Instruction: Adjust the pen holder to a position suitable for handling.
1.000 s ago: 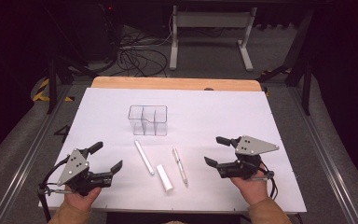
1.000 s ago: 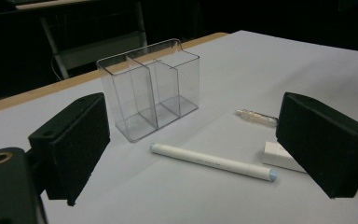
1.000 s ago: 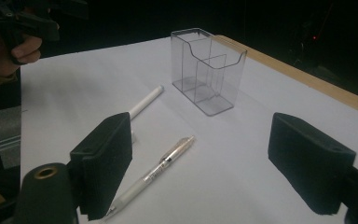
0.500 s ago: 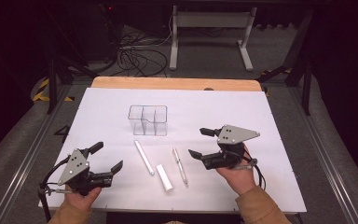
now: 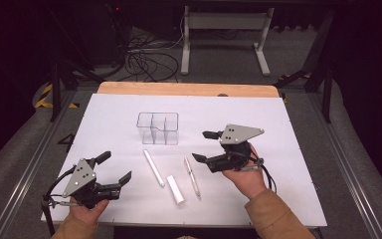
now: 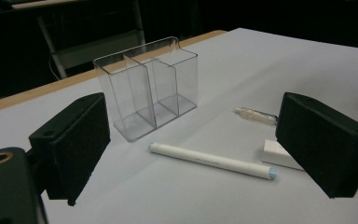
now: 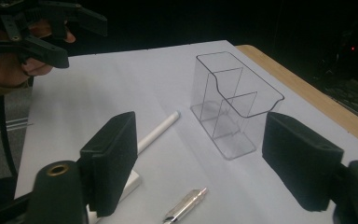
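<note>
Hovering above the tabletop [image 5: 288, 199], the right hand-held gripper [image 5: 205, 146] stood just to the right of the pen [image 5: 192, 175]. Its jaws had just been closing a little, but they were apart and nothing was between them. In the right gripper view the pen [image 7: 185, 205] lay low between the two black jaws, and the pads did not touch it.

The left hand-held gripper [image 5: 115, 168] was near the front left corner of the white sheet, released too, with nothing in it. It pointed toward the things in the middle.

Three things lay side by side on the sheet, in front of the clear box [image 5: 157, 128]: a long white marker [image 5: 153, 168] at the left, a short white eraser [image 5: 175, 188] in the middle, and the pen at the right. They were close together, but I could not tell if any touched.

The box stood upright, with inner walls that made compartments. Nothing was inside it.
</note>
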`<state>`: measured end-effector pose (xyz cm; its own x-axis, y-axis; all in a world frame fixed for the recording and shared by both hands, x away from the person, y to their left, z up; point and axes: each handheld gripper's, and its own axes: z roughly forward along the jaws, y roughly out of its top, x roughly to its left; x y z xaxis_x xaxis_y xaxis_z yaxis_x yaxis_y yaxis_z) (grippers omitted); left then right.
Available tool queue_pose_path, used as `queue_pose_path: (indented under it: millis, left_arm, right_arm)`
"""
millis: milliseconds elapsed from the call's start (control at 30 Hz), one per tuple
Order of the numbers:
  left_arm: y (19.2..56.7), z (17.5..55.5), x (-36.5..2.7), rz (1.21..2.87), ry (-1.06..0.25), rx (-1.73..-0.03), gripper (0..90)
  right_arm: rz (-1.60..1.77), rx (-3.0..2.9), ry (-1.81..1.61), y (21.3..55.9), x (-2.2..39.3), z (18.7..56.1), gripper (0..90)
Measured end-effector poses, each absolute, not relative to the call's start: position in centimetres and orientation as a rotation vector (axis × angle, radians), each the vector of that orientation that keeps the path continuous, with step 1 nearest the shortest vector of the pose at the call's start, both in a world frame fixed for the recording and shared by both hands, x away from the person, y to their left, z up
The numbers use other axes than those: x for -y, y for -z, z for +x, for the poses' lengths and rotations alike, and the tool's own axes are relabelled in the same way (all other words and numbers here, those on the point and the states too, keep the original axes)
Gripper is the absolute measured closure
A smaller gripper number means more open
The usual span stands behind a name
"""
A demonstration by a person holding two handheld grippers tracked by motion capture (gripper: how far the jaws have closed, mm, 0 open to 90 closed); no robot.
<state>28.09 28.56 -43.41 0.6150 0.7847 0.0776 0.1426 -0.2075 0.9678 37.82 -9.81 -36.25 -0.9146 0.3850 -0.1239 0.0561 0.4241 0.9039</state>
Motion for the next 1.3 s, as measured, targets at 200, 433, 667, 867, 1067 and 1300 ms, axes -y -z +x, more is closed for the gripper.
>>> queue_pose_path:
  millis: [200, 433, 667, 867, 1067, 1300]
  left_arm:
    - [43.5, 28.2, -28.6, 1.710, -0.706, -0.766, 10.9]
    - [43.5, 28.2, -28.6, 1.712, -0.704, -0.763, 11.1]
    - [43.5, 28.2, -28.6, 1.720, -0.698, -0.758, 11.7]
    - [43.5, 28.3, -28.5, 1.725, -0.700, -0.761, 11.8]
    - [43.5, 28.3, -28.5, 1.727, -0.701, -0.761, 11.8]
    - [43.6, 28.3, -28.6, 1.728, -0.699, -0.761, 11.9]
  right_arm:
    - [0.351, -2.438, -1.421, 35.9, 7.8, 39.8, 31.9]
    - [0.354, -2.501, -1.358, 36.3, 6.2, 41.3, 36.8]
    - [0.350, -2.545, -1.299, 36.7, 4.6, 42.8, 41.0]
    - [0.365, -2.558, -1.286, 36.7, 3.7, 43.5, 42.9]
    - [0.361, -2.585, -1.227, 36.9, 2.4, 44.5, 44.5]
    - [0.365, -2.606, -1.189, 37.6, 1.3, 45.9, 46.8]
